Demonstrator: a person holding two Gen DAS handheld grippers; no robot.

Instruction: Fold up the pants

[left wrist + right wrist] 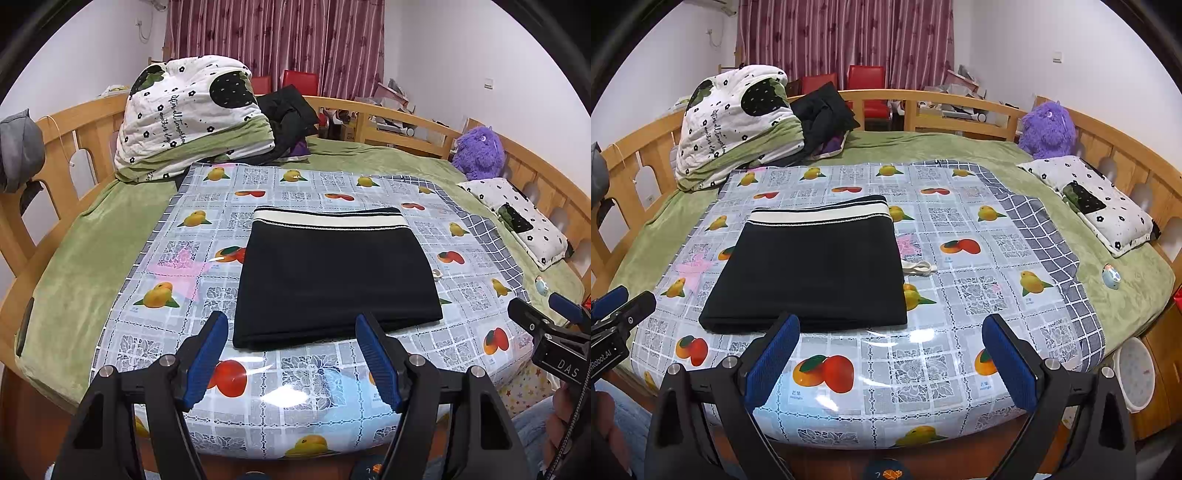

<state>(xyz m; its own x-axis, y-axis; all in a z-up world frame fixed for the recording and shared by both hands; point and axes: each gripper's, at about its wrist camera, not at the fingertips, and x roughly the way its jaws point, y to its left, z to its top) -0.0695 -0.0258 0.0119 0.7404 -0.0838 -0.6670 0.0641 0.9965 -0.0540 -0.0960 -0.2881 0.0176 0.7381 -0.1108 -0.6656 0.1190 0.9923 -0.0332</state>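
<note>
The black pants (336, 277) lie folded into a flat rectangle on the fruit-print plastic cloth (155, 266), with the cream waistband at the far edge. They also show in the right wrist view (812, 266). My left gripper (291, 325) is open and empty, just above the near edge of the pants. My right gripper (890, 328) is open and empty, hovering near the front right of the pants; it also shows at the right edge of the left wrist view (550, 317).
A rolled quilt (188, 114) and dark clothes (288, 118) sit at the far left of the bed. A purple plush toy (478, 153) and a pillow (517, 218) lie at the right. A wooden rail (388, 114) surrounds the bed. A small cream cloth piece (918, 267) lies beside the pants.
</note>
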